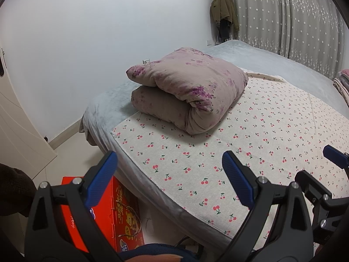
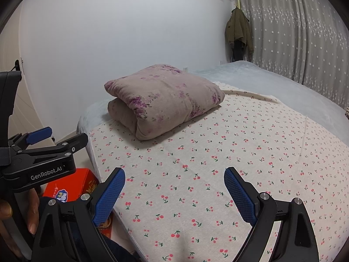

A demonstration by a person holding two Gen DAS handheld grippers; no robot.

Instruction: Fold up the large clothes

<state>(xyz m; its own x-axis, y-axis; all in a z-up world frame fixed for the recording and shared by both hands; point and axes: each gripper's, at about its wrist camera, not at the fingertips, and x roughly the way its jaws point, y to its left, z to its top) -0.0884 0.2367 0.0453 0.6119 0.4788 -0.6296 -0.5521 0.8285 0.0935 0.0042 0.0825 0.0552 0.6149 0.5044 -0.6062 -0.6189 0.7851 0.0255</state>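
One folded quilt [image 1: 187, 91] on one cherry-print sheet [image 1: 250, 144]; both tongs, left [image 1: 172, 181] and right [image 2: 174, 196], spread, empty; one red box [image 1: 122, 214] beside the bed [image 1: 104, 100].

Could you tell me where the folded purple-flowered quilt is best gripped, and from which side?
Probably at the folded quilt top layer's free corner on the left, approached from the near-left. That corner overhangs the lower roll, so fingers can slide under it; the near end is a thick rounded fold, likely too bulky to pinch.

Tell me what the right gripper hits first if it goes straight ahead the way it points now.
Most likely the cherry-print sheet on the bed. The right gripper is open, empty and points slightly down over it. The folded quilt lies farther on, left of centre, so it would probably come later; depth is hard to judge.
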